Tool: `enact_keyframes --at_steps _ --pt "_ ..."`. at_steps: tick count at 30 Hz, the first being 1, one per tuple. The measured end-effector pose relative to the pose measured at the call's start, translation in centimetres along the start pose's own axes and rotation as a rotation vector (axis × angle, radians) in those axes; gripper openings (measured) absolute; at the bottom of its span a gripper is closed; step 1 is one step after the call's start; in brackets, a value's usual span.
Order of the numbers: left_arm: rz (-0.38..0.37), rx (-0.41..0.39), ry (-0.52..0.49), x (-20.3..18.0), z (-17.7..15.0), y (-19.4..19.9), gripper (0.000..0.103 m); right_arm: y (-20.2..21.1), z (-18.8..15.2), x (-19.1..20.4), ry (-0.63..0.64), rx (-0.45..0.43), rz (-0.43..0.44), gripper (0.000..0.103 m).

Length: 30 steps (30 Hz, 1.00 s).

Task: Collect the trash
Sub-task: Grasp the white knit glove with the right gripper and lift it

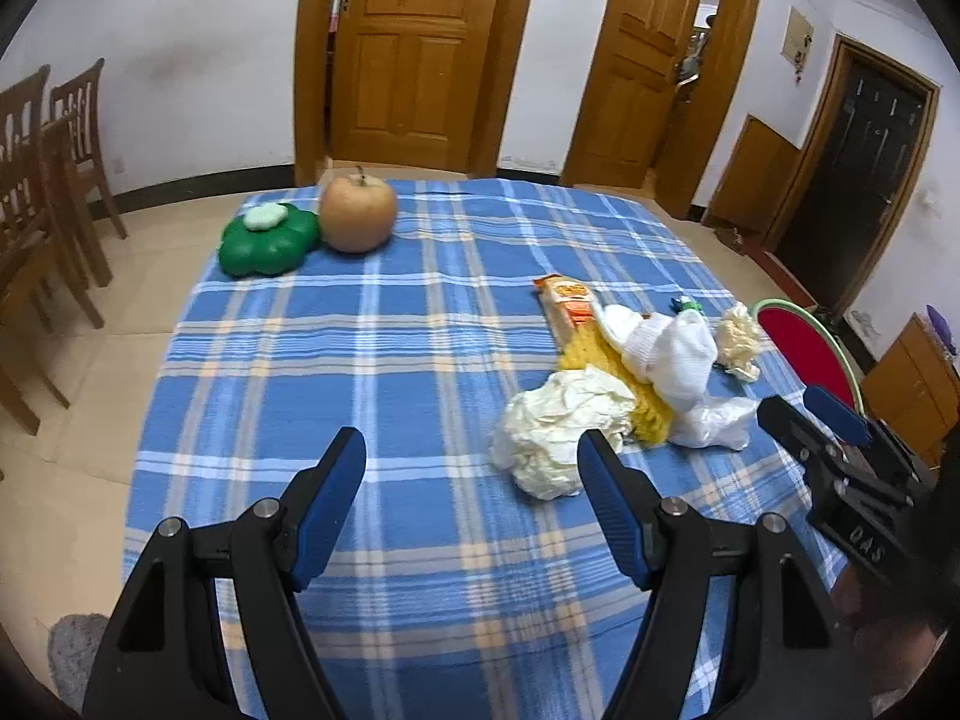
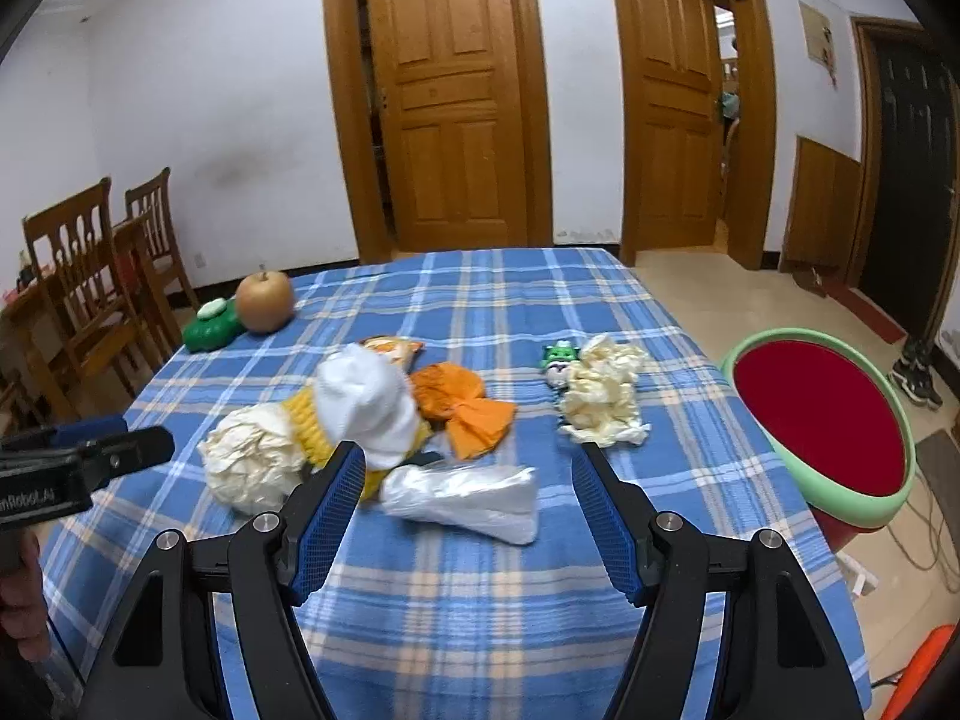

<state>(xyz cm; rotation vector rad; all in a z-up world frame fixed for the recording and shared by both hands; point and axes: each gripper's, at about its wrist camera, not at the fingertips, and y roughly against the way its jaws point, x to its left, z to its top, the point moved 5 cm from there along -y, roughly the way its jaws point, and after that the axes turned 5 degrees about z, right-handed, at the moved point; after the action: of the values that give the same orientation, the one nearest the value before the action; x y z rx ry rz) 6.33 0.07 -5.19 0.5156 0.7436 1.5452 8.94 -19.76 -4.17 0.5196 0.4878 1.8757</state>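
Trash lies in a heap on the blue checked tablecloth [image 1: 390, 360]: a crumpled cream paper ball [image 1: 558, 432], a white cloth [image 1: 666, 354], a yellow piece [image 1: 600, 360], an orange snack wrapper [image 1: 567, 300] and a clear plastic bag [image 2: 468, 498]. An orange paper [image 2: 462, 408] and a second cream paper wad [image 2: 600, 402] lie further right. My left gripper [image 1: 473, 437] stands open over bare cloth, its right finger beside the paper ball. My right gripper [image 2: 471, 450] is open, and the plastic bag lies just beyond its fingertips, untouched.
A brown apple [image 1: 358, 213] and a green clover-shaped box [image 1: 267, 240] sit at the far left corner. A small green toy [image 2: 558, 360] lies by the right wad. A red bin with a green rim [image 2: 852, 501] stands off the table's right edge. Wooden chairs [image 2: 78, 276] stand at left.
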Motion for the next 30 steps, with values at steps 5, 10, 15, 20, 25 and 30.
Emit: enact_keyframes --at_steps 5,10,15,20,25,30 --pt "-0.01 0.023 -0.015 -0.5 -0.3 -1.1 0.072 -0.7 1.3 0.0 -0.029 0.009 0.086 0.073" --pt "-0.012 0.036 -0.002 -0.4 -0.3 -1.8 0.072 -2.2 2.0 1.3 0.008 0.046 0.16 0.073" --pt "-0.013 0.044 0.005 -0.3 -0.6 -2.2 0.072 -5.0 2.3 2.7 0.006 0.105 0.257 0.073" --pt "-0.009 0.044 -0.001 -0.2 -0.7 -2.2 0.072 -5.7 2.6 3.3 -0.01 0.103 0.334 0.012" --pt "-0.017 0.031 -0.011 -0.6 -0.3 -2.0 0.072 -3.4 3.2 1.5 -0.049 0.021 0.327 0.011" --pt "-0.065 -0.017 -0.031 -1.7 0.6 -1.1 0.072 -0.7 3.3 -2.1 -0.105 -0.033 0.256 0.012"
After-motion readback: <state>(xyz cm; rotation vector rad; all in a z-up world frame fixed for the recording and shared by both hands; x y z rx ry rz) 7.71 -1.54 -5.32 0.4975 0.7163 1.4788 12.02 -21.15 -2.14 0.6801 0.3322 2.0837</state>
